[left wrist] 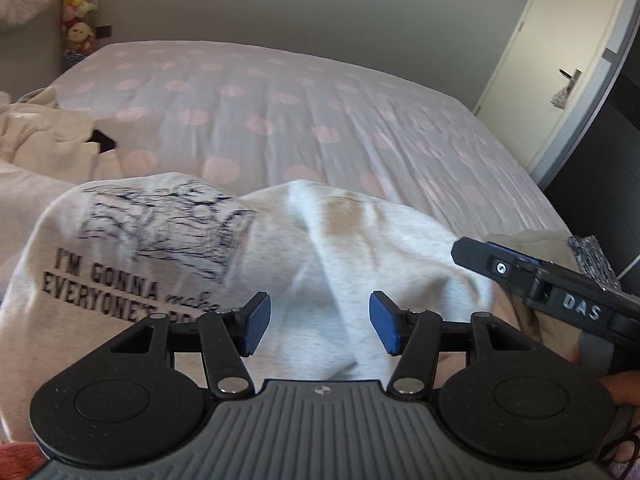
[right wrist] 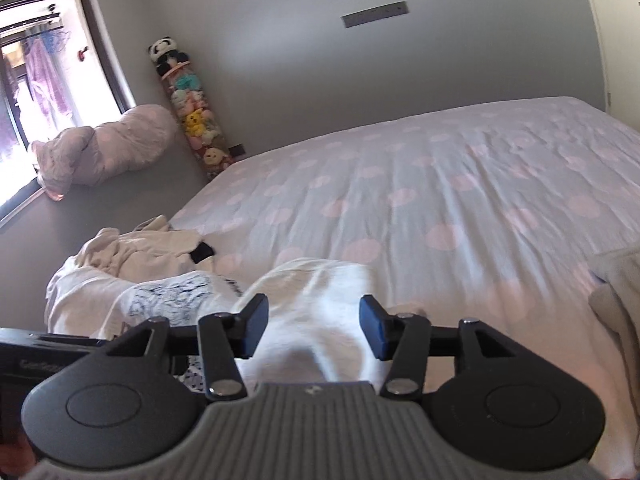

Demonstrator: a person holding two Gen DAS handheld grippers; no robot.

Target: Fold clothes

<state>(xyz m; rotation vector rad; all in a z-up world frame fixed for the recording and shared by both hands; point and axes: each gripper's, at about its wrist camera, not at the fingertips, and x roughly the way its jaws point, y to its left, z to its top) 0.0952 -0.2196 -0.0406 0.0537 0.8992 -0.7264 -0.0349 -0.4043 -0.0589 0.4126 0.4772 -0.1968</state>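
A white T-shirt [left wrist: 304,248] with a dark sketch print and the words "I'M GONNA... EVERYONE'S" lies bunched on the near part of the bed. My left gripper [left wrist: 320,326] hovers just over it, open, with the blue pads wide apart and a fold of cloth below the gap. From the right, my right gripper [left wrist: 472,254] reaches in over the shirt's edge. In the right wrist view the right gripper [right wrist: 314,330] is open too, with a raised ridge of the T-shirt [right wrist: 316,292] running between its fingers. Neither pad presses the cloth.
The bed [right wrist: 440,184] has a pale sheet with pink dots. A heap of cream clothes [right wrist: 136,252] lies at the left, and a beige garment [right wrist: 616,288] at the right edge. Stuffed toys [right wrist: 192,120] stand in the corner. A door [left wrist: 560,60] is far right.
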